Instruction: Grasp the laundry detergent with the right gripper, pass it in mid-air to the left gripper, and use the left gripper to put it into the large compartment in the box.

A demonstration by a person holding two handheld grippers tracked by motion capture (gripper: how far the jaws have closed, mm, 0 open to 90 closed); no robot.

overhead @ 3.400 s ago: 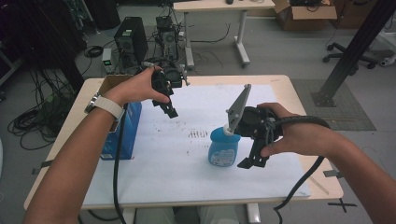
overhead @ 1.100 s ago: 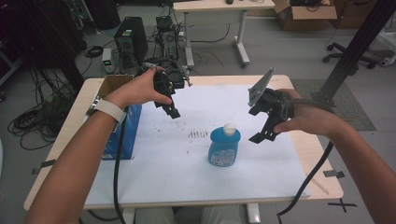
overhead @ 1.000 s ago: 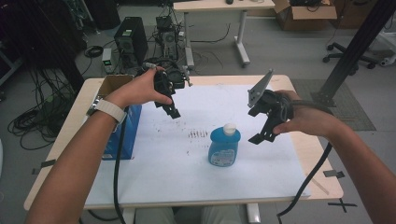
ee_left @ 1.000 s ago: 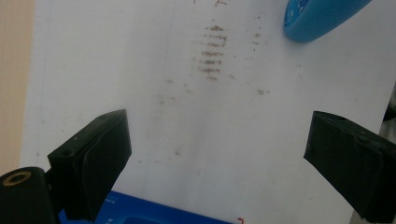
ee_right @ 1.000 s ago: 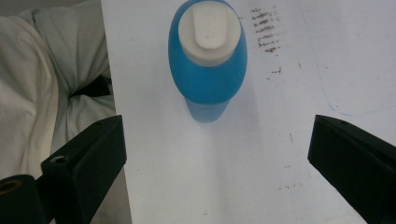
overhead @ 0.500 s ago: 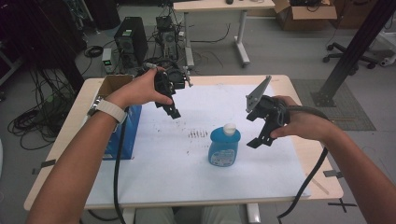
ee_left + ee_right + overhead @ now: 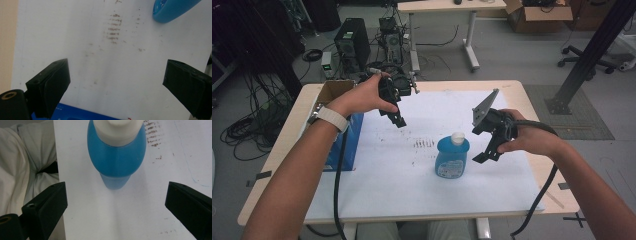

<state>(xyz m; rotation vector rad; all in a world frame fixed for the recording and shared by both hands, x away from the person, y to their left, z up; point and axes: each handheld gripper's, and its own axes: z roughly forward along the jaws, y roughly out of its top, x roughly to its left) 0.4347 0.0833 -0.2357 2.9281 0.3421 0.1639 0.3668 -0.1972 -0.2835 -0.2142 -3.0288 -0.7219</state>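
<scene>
A blue bottle (image 7: pixel 452 156) with a white cap stands upright near the middle of the white sheet (image 7: pixel 402 175). In the right gripper view the blue bottle (image 7: pixel 116 152) is straight ahead of the wide-apart jaws, with nothing between them. My right gripper (image 7: pixel 486 148) hovers open just right of the bottle, not touching it. My left gripper (image 7: pixel 397 116) hangs open above the sheet's far left part, well away from the bottle. In the left gripper view brown smudges (image 7: pixel 113 28) lie on the paper, and the bottle's edge (image 7: pixel 172 8) shows at top right.
A blue box (image 7: pixel 341 141) and an open cardboard box (image 7: pixel 332 91) stand at the table's left edge. Brown smudges (image 7: pixel 424 144) mark the sheet left of the bottle. Cables trail from both grippers toward the front edge. White cloth (image 7: pixel 27 162) lies past the sheet's edge in the right gripper view.
My right gripper let go of the bottle, lifted away to the right, and has come back down close beside it. The left gripper has stayed still.
</scene>
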